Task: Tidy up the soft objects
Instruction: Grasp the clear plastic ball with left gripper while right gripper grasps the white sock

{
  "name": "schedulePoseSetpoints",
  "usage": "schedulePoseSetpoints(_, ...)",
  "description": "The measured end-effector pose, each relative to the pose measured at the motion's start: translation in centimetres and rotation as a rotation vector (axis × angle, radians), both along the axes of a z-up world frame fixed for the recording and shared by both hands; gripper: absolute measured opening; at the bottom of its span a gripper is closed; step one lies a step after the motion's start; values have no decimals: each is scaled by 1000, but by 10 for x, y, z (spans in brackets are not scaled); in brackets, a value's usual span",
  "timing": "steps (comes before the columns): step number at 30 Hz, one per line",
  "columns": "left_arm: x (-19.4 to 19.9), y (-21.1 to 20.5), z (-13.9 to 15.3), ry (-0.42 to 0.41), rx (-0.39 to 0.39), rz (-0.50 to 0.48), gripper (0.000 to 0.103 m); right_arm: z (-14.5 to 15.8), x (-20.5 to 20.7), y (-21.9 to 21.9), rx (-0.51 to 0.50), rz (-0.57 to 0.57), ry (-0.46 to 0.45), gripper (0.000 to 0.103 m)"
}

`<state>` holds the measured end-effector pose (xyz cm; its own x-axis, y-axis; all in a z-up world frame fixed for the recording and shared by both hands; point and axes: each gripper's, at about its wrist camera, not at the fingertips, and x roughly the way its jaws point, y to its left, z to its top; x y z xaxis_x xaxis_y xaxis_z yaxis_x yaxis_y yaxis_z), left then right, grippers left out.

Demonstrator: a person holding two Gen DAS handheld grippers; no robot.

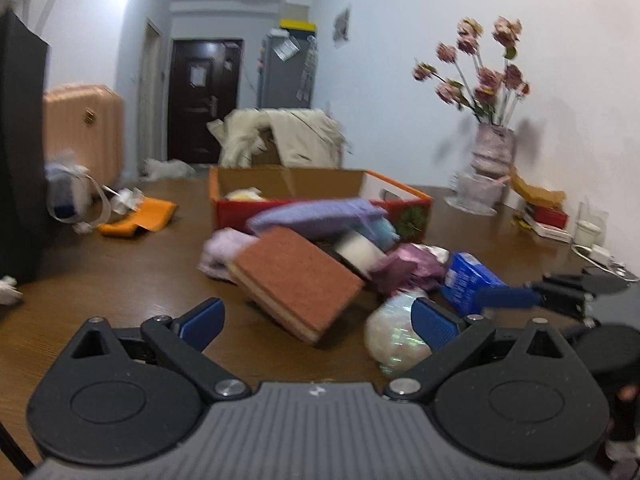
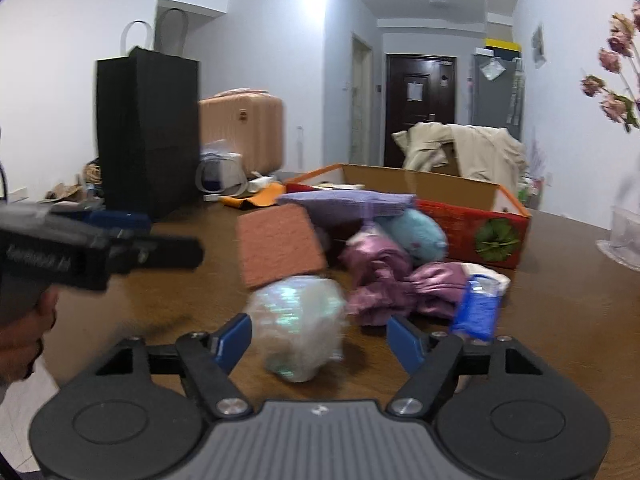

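Observation:
A pile of soft things lies on the brown table (image 1: 120, 280) in front of a red cardboard box (image 1: 320, 204). It holds a brown sponge block (image 1: 300, 280), a purple flat pad (image 1: 316, 214), mauve cloth (image 2: 380, 276), a light blue plush (image 2: 416, 232), a blue packet (image 2: 478, 308) and a shiny whitish bundle (image 2: 300, 328). My left gripper (image 1: 318, 322) is open, and the sponge's near corner shows between its fingers, untouched. My right gripper (image 2: 320, 342) is open around the shiny bundle, with a gap at the right finger (image 2: 404, 344).
At the left stand a black paper bag (image 2: 148, 132) and a peach suitcase (image 2: 240, 136). An orange cloth (image 1: 140, 220) lies behind them. A vase of flowers (image 1: 492, 148), a glass dish (image 1: 476, 192) and a cup (image 1: 586, 232) are along the right wall. A beige coat (image 1: 280, 136) hangs over a box beyond the table.

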<state>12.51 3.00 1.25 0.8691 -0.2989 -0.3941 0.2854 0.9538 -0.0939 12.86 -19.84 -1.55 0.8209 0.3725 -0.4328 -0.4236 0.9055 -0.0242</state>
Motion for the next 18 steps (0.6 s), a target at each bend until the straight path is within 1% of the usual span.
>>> schedulePoseSetpoints(5,20,-33,-13,53,-2,-86,96,5,17,-38,2,-158,-20,72)
schedulePoseSetpoints(7,27,-49,-17,63,9,-116,90,6,25,-51,16,-189,-26,72)
schedulePoseSetpoints(8,32,-57,-19,74,15,-125,83,6,29,-57,15,-204,-27,72)
schedulePoseSetpoints(9,36,-62,-21,89,23,-132,76,7,35,-62,10,-212,-27,72)
schedulePoseSetpoints(10,41,-70,-24,109,37,-141,72,7,41,-66,2,-219,-25,72)
schedulePoseSetpoints(12,48,-79,-29,134,61,-145,61,7,52,-73,-13,-223,-10,72)
schedulePoseSetpoints(14,52,-82,-31,144,67,-153,60,7,60,-79,-4,-222,-8,72)
schedulePoseSetpoints(18,54,-82,-31,153,69,-161,48,11,86,-85,25,-180,3,72)
